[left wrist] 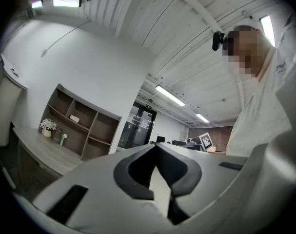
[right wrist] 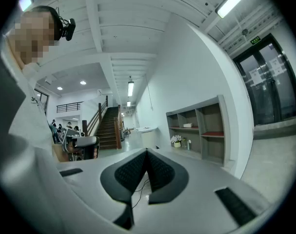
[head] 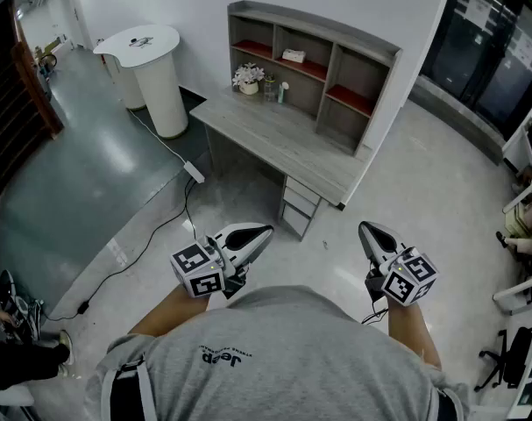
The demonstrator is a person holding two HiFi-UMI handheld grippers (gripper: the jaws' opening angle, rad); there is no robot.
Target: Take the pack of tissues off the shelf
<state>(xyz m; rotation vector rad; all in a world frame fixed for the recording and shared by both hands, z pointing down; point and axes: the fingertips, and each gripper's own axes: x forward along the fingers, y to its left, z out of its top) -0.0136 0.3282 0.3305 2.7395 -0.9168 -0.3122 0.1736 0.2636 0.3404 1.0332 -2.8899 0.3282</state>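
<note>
A white pack of tissues lies on the red board in the upper middle compartment of the grey shelf unit standing on a wooden desk. The pack also shows small in the left gripper view and the right gripper view. Both grippers are held close to the person's body, far from the shelf. My left gripper is shut with nothing in it. My right gripper has its tips together, holding nothing.
A small flower pot and a little bottle stand on the desk in front of the shelf. A white round pedestal table stands left of the desk. A cable runs across the floor. Drawers hang under the desk.
</note>
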